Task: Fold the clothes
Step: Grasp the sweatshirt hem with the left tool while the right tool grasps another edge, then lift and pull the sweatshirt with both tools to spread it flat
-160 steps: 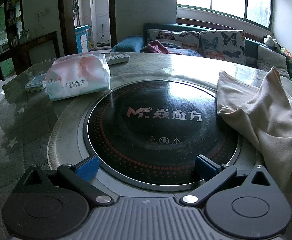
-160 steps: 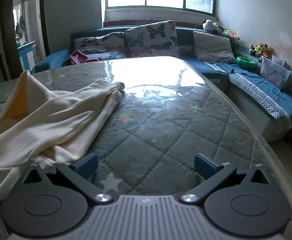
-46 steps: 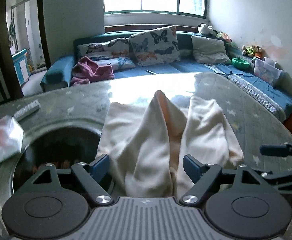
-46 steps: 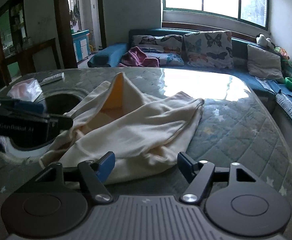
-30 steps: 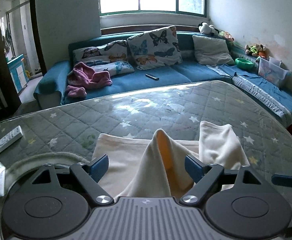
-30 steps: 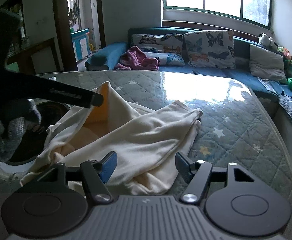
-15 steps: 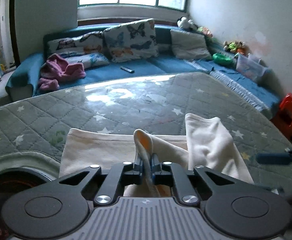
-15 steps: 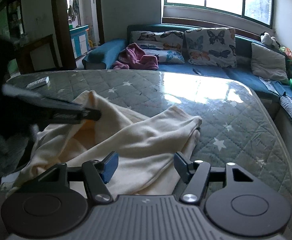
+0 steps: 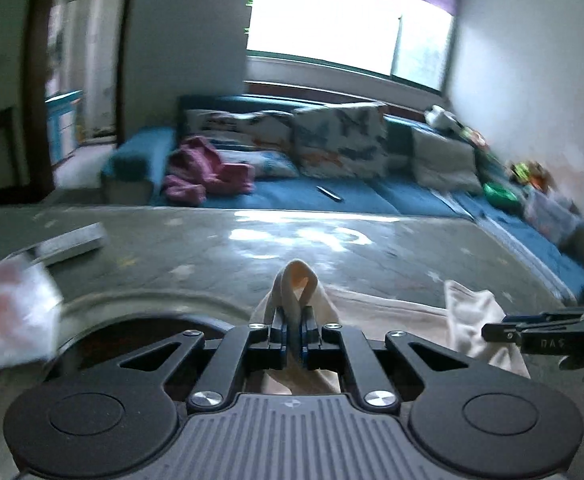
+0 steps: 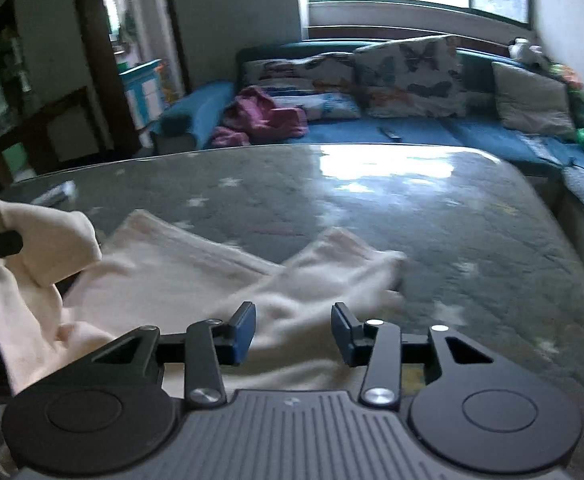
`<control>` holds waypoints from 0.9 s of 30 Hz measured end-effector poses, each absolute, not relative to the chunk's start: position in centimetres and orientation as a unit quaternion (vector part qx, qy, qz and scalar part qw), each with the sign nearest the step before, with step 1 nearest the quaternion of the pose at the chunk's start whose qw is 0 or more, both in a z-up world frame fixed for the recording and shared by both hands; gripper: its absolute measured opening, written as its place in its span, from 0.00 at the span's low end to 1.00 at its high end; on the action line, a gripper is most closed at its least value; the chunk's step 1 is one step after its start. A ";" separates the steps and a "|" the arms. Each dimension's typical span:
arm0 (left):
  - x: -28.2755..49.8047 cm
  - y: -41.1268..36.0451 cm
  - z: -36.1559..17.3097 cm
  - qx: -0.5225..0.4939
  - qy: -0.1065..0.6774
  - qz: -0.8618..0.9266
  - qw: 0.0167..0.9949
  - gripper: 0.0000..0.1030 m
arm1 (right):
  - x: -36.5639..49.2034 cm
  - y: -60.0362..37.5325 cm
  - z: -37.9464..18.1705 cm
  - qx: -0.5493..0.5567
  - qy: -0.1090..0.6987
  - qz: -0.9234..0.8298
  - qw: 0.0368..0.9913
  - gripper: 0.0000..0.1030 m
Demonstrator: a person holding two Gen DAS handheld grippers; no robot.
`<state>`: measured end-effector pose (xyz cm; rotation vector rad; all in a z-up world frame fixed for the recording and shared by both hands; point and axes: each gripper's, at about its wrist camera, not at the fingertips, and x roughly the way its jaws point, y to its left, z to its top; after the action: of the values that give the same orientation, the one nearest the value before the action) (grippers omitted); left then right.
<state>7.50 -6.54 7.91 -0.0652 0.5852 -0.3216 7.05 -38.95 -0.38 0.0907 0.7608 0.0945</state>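
A cream garment (image 10: 196,276) lies crumpled on the quilted, glass-topped table (image 10: 432,208). My left gripper (image 9: 293,336) is shut on a fold of the cream garment (image 9: 292,284), which loops up above the pads. That held fold also shows at the left of the right wrist view (image 10: 48,236), lifted off the table. My right gripper (image 10: 293,336) is partly open, with its pads over the near edge of the garment and nothing gripped. The right gripper's fingers (image 9: 532,330) show at the right edge of the left wrist view beside another part of the cloth (image 9: 472,320).
A round black cooktop (image 9: 140,332) is set into the table at the left. A plastic tissue pack (image 9: 8,320) and a remote (image 9: 72,242) lie beyond it. A blue sofa (image 10: 412,128) with butterfly pillows and pink clothing (image 10: 264,116) stands behind the table.
My left gripper, shut on the fold, has lifted and swung left toward the cooktop, dragging the cloth. My right gripper's jaws have narrowed over the garment's near edge.
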 end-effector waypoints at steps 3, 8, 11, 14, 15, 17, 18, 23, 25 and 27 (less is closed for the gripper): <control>5.9 -4.5 8.0 -0.038 0.281 -0.133 0.950 0.07 | 7.8 -36.4 -0.6 0.040 0.377 0.080 0.922 0.42; 3.3 -1.2 7.8 -0.044 0.282 -0.095 0.954 0.07 | 8.9 -33.4 -1.7 0.020 0.402 0.091 0.911 0.42; 2.0 0.8 7.5 -0.054 0.287 -0.076 0.953 0.07 | 8.8 -32.5 -2.4 -0.006 0.409 0.065 0.910 0.35; 1.0 2.2 7.1 -0.058 0.293 -0.065 0.952 0.06 | 8.2 -32.7 -2.2 -0.008 0.408 0.050 0.911 0.10; 0.7 2.6 7.0 -0.059 0.295 -0.063 0.952 0.06 | 7.8 -32.9 -2.0 -0.010 0.407 0.047 0.912 0.07; 0.0 3.4 6.7 -0.062 0.299 -0.057 0.951 0.05 | 7.0 -33.3 -1.6 -0.017 0.400 0.039 0.915 0.03; -0.3 3.8 6.6 -0.063 0.299 -0.055 0.951 0.05 | 6.4 -33.5 -1.3 -0.018 0.396 0.037 0.918 0.03; -1.9 4.7 6.8 -0.064 0.293 -0.051 0.953 0.04 | 2.9 -35.1 0.8 -0.017 0.370 0.024 0.929 0.02; -2.4 5.1 6.9 -0.065 0.291 -0.047 0.953 0.04 | 1.4 -35.6 1.8 -0.019 0.358 0.018 0.933 0.01; -2.9 5.4 7.0 -0.065 0.289 -0.044 0.954 0.02 | 0.0 -36.1 2.6 -0.023 0.348 0.012 0.937 0.01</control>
<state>-2.89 5.40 7.02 -0.1321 0.5863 -0.0887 -0.01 -36.14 2.55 -0.0477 0.7100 0.0241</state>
